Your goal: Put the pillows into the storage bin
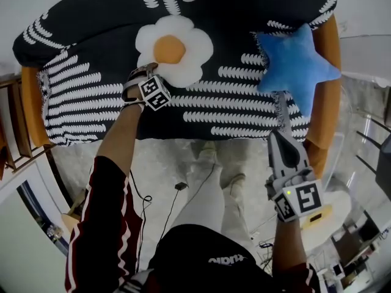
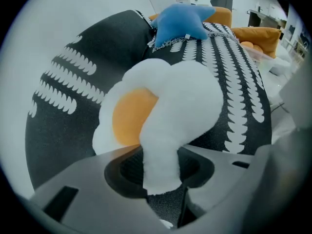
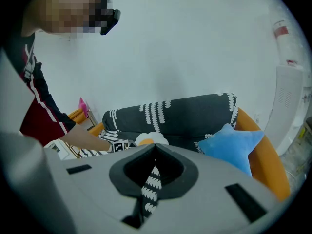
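A white flower pillow point(image 1: 174, 49) with an orange centre lies on the sofa's black-and-white cover point(image 1: 91, 102). My left gripper point(image 1: 148, 71) is at its lower left edge. In the left gripper view one white petal point(image 2: 163, 145) is pinched between the jaws of the left gripper point(image 2: 161, 168), which is shut on it. A blue star pillow point(image 1: 297, 66) lies at the sofa's right end, also seen behind the flower pillow point(image 2: 180, 21). My right gripper point(image 1: 281, 105) hangs shut and holds nothing, its tip just below the star's lower point. In the right gripper view the right gripper point(image 3: 155, 152) faces the sofa, with the star pillow point(image 3: 234, 147) to its right.
The sofa has orange arms point(image 1: 327, 102) at both ends. A wooden rack point(image 1: 12, 133) stands to the left. A translucent plastic thing point(image 1: 363, 133) is beside the right arm. A cable point(image 1: 177, 188) lies on the floor by the person's legs.
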`<action>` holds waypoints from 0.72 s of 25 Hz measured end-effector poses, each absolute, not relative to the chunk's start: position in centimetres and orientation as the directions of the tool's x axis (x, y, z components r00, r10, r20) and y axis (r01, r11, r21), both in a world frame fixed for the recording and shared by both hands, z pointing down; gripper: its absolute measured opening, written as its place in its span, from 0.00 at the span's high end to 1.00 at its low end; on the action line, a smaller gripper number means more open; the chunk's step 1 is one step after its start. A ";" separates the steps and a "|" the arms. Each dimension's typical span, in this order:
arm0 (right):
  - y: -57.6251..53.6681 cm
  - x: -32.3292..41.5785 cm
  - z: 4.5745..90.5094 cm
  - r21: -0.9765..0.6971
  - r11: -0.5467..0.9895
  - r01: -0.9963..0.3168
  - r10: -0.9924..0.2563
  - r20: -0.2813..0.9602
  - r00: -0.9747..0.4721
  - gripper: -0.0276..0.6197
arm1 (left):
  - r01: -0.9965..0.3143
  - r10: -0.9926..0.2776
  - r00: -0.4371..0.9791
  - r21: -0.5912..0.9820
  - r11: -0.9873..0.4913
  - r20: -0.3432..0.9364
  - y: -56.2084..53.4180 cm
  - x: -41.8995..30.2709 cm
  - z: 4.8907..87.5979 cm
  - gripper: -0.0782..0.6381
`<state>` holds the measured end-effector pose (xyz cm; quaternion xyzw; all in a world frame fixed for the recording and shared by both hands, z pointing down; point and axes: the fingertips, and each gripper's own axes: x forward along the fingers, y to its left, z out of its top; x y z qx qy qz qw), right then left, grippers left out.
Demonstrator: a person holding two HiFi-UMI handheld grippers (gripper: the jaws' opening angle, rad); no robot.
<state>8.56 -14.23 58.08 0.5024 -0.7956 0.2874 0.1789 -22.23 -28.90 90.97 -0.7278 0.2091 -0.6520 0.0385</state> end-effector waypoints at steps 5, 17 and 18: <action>-14.1 4.8 54.8 -0.273 0.340 -0.900 -0.701 0.565 -0.436 0.95 | -0.277 -0.369 0.070 -0.337 -0.900 0.927 -29.0 -24.9 86.9 0.73; -10.7 5.6 44.3 -0.212 0.318 -0.924 -0.755 0.534 -0.381 0.95 | -0.396 -0.389 0.078 -0.330 -0.857 0.918 -24.2 -26.5 78.5 0.76; -10.4 5.8 43.5 -0.206 0.315 -0.927 -0.759 0.532 -0.376 0.95 | -0.399 -0.391 0.078 -0.330 -0.855 0.917 -23.8 -26.5 77.9 0.76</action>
